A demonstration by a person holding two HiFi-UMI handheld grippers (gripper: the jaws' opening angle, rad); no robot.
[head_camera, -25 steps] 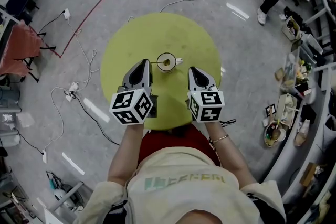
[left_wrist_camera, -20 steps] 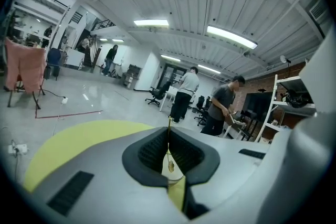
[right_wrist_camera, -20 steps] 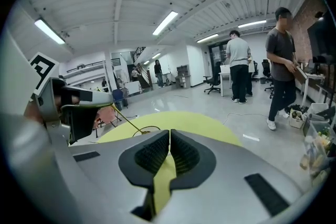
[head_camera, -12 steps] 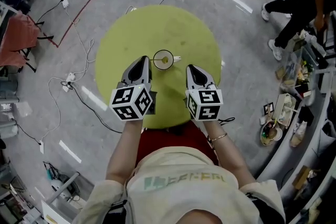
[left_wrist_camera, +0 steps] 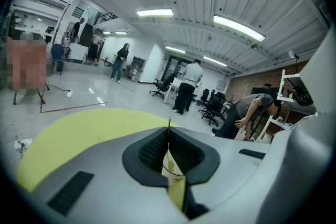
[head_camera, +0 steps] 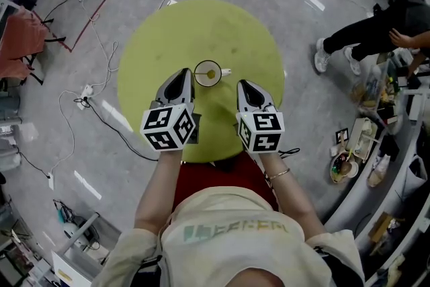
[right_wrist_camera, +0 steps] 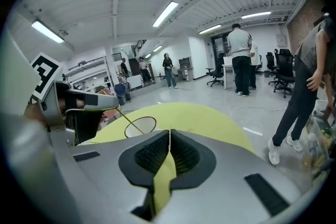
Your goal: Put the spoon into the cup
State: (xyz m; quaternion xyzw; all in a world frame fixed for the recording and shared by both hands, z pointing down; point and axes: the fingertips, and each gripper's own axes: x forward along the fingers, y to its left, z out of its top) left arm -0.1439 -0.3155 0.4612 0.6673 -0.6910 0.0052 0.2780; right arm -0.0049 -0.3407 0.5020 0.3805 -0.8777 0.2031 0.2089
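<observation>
L gripper (head_camera: 183, 76), just left of the cup (head_camera: 207, 72), is clamped on the spoon (right_wrist_camera: 130, 121) handle, bowl end apparently inside the cup. R gripper (head_camera: 243, 85), right of the cup, is closed on nothing. Risk: pulling away w/o unclamping could tip the cup on the table (head_camera: 201, 30).

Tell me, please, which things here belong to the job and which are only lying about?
Job: spoon, cup, left gripper shut on the spoon, right gripper shut and empty.
Lying about: floor power strip with cables, bench clutter.
</observation>
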